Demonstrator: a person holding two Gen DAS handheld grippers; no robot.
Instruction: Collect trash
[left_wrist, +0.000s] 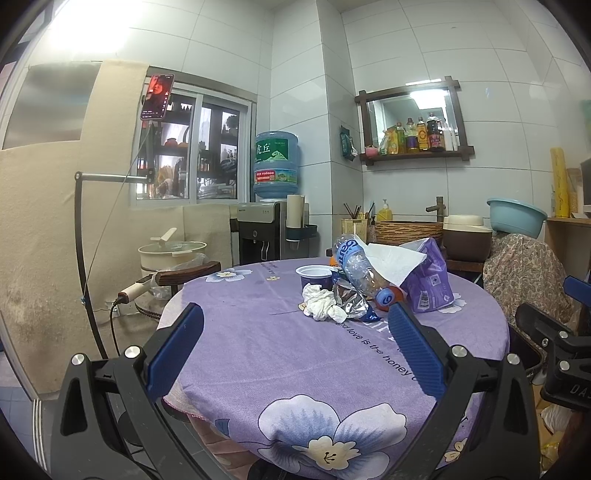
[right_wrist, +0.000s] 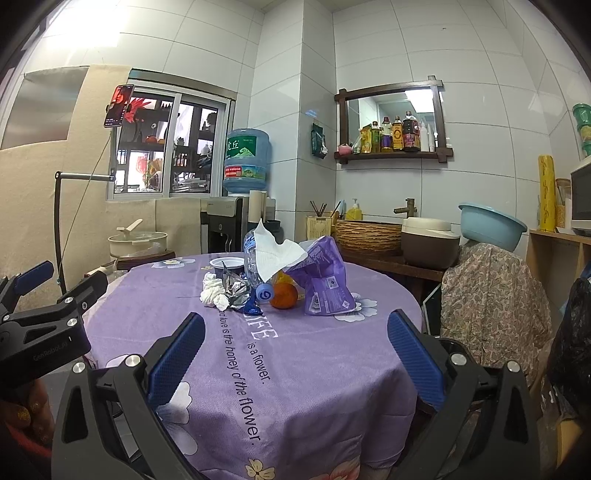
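Note:
A pile of trash sits at the far side of the round table (left_wrist: 280, 354) with a purple flowered cloth. It holds a crumpled white tissue (left_wrist: 322, 307), a foil wrapper (left_wrist: 352, 301), an empty plastic bottle (left_wrist: 360, 271), a small plastic cup (left_wrist: 314, 277), a purple tissue pack (left_wrist: 430, 282) with a white napkin (left_wrist: 393, 260) and an orange (right_wrist: 283, 295). My left gripper (left_wrist: 293, 349) is open and empty, short of the pile. My right gripper (right_wrist: 295, 350) is open and empty, also short of the pile (right_wrist: 258, 280). The left gripper also shows at the left edge of the right wrist view (right_wrist: 37, 306).
A chair draped in patterned cloth (right_wrist: 487, 295) stands right of the table. A black bag (right_wrist: 574, 339) hangs at the far right. A water dispenser (left_wrist: 275, 206), a pot (left_wrist: 171, 253) and a phone stand (left_wrist: 83, 258) are behind and left.

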